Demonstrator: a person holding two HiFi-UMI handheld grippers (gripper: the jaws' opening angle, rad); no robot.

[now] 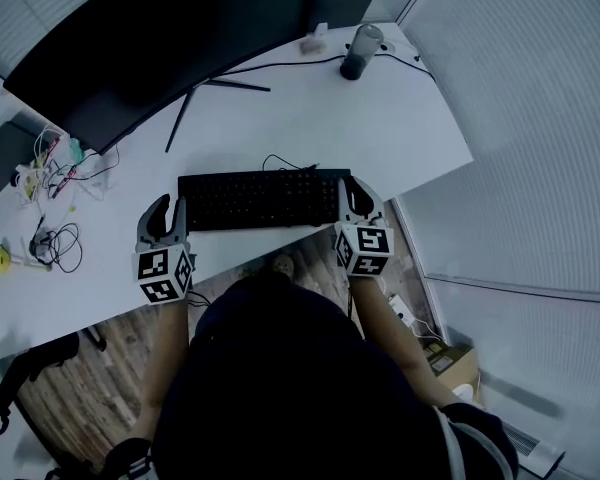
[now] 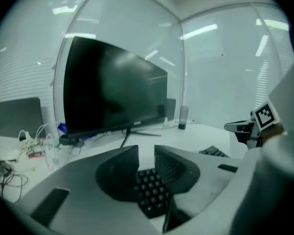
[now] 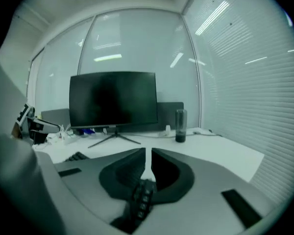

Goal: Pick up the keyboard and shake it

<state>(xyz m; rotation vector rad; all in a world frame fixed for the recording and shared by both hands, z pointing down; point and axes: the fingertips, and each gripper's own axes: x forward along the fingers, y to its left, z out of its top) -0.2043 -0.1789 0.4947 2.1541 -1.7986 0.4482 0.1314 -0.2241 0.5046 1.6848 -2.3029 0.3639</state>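
Note:
A black keyboard (image 1: pixel 260 198) lies across the near edge of the white desk (image 1: pixel 380 128), its cable curling off behind it. My left gripper (image 1: pixel 168 206) is at its left end. In the left gripper view, the left gripper (image 2: pixel 146 151) has its jaws closed in on the keyboard (image 2: pixel 152 190), which fills the space between them. My right gripper (image 1: pixel 355 190) is at the right end. In the right gripper view, the right gripper (image 3: pixel 148 153) has its jaws nearly together, with the keyboard (image 3: pixel 142 197) seen edge-on in the narrow gap. I cannot tell whether the keyboard is off the desk.
A large dark monitor (image 1: pixel 160 38) on a splayed stand fills the back left. A dark bottle (image 1: pixel 360 51) stands at the back right. Loose cables and small parts (image 1: pixel 50 168) clutter the left side. Blinds close off the right, and wooden floor lies below the desk edge.

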